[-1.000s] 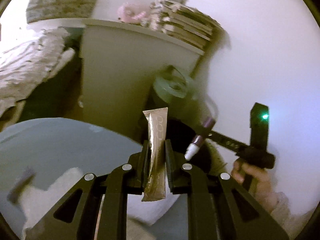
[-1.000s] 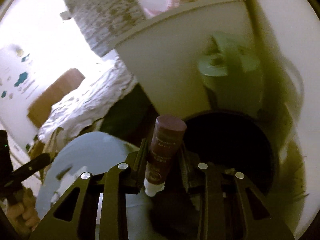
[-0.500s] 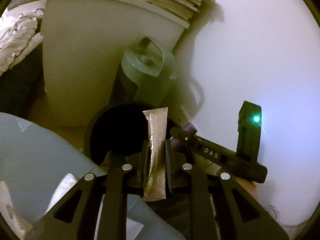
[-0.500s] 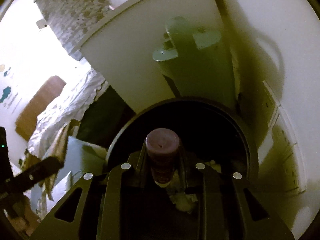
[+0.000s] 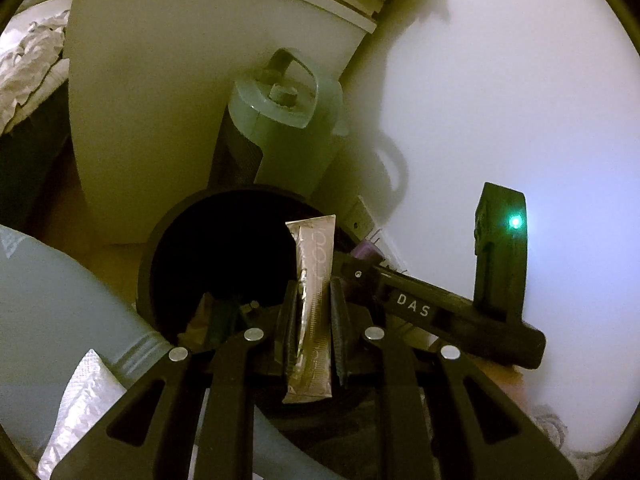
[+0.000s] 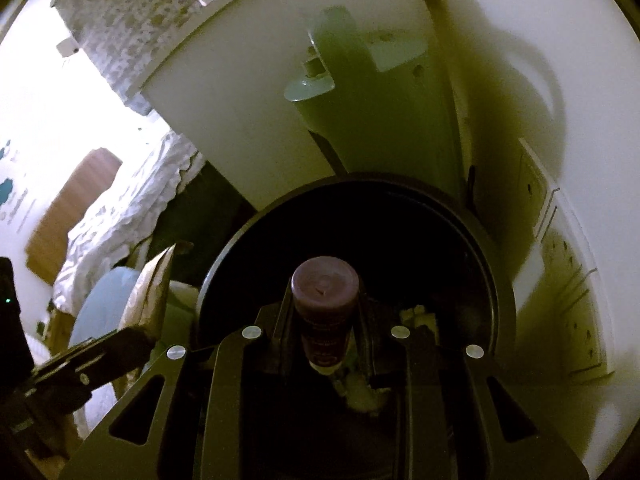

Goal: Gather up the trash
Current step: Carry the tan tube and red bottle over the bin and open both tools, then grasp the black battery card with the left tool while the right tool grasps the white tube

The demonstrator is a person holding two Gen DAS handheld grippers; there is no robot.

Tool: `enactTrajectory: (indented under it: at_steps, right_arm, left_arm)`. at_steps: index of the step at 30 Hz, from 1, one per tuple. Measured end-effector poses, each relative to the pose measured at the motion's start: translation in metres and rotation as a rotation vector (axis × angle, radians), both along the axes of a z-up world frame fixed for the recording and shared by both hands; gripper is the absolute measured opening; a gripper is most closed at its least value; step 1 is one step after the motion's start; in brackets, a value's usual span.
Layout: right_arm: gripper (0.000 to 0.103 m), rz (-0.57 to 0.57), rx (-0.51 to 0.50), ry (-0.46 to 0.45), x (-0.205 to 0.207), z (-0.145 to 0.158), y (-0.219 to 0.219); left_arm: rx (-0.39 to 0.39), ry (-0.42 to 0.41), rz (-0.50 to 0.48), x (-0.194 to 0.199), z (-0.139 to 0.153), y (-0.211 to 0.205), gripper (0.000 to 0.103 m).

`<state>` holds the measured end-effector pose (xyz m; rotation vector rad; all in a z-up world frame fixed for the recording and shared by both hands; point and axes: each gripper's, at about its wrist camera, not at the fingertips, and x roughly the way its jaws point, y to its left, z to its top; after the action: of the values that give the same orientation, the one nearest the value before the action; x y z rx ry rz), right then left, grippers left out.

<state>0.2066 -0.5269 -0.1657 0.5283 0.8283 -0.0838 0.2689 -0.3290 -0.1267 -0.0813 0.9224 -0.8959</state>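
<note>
My left gripper [image 5: 313, 308] is shut on a flat silvery-bronze tube [image 5: 313, 280], held upright over the near rim of a round black trash bin [image 5: 160, 240]. My right gripper [image 6: 323, 312] is shut on a dark purple tube [image 6: 324, 296], cap end down, held above the open mouth of the same bin [image 6: 496, 280]. Some trash lies in the bin's bottom. The right gripper's body [image 5: 424, 312] crosses the left wrist view, and the silvery tube [image 6: 150, 300] shows at the left of the right wrist view.
A pale green upright appliance with a handle [image 5: 280, 120] stands right behind the bin, against a white cabinet [image 5: 160, 100]. A white wall with sockets [image 6: 568, 280] is on the right. A bed with white covers [image 6: 120, 216] lies to the left. A light blue bag [image 5: 48, 300] sits at lower left.
Both grippers have moved forward and down toward the bin. The purple tube went from beside the bin to over its mouth and now points down. Both tubes stay gripped.
</note>
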Motion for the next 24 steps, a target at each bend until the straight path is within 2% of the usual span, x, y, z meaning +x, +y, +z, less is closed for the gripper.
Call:
enactTrajectory:
  at_steps: [3,5,7,8,10,12,20,24]
  right_arm:
    - [0.026,-0.003,0.033,0.021,0.002,-0.005,-0.002]
    - [0.026,-0.007,0.044,0.037,0.003,-0.008,-0.004]
    - [0.029,-0.006,0.048,0.046,0.004,-0.009,-0.004]
    - [0.032,-0.006,0.047,0.044,0.005,-0.009,-0.004]
    - [0.056,-0.015,0.044,0.036,0.004,-0.008,-0.003]
    - [0.061,-0.031,0.05,0.015,0.001,-0.006,-0.004]
    - [0.061,-0.04,0.059,0.01,-0.001,-0.007,-0.005]
    - [0.061,-0.018,0.045,0.008,0.002,-0.006,0.004]
  left_arm:
    - [0.015,0.003,0.008,0.002,-0.001,-0.003,0.023]
    - [0.025,-0.005,0.02,0.002,-0.001,-0.002,0.042]
    - [0.024,-0.016,0.027,0.001,0.001,-0.001,0.051]
    - [0.024,-0.022,0.028,0.0,0.002,-0.001,0.053]
    - [0.027,-0.029,0.03,-0.002,0.004,0.0,0.061]
    - [0.023,-0.036,0.031,-0.006,0.007,0.003,0.061]
    - [0.003,-0.056,0.056,-0.026,0.025,0.032,0.061]
    - [-0.008,-0.063,0.108,-0.044,0.034,0.066,0.062]
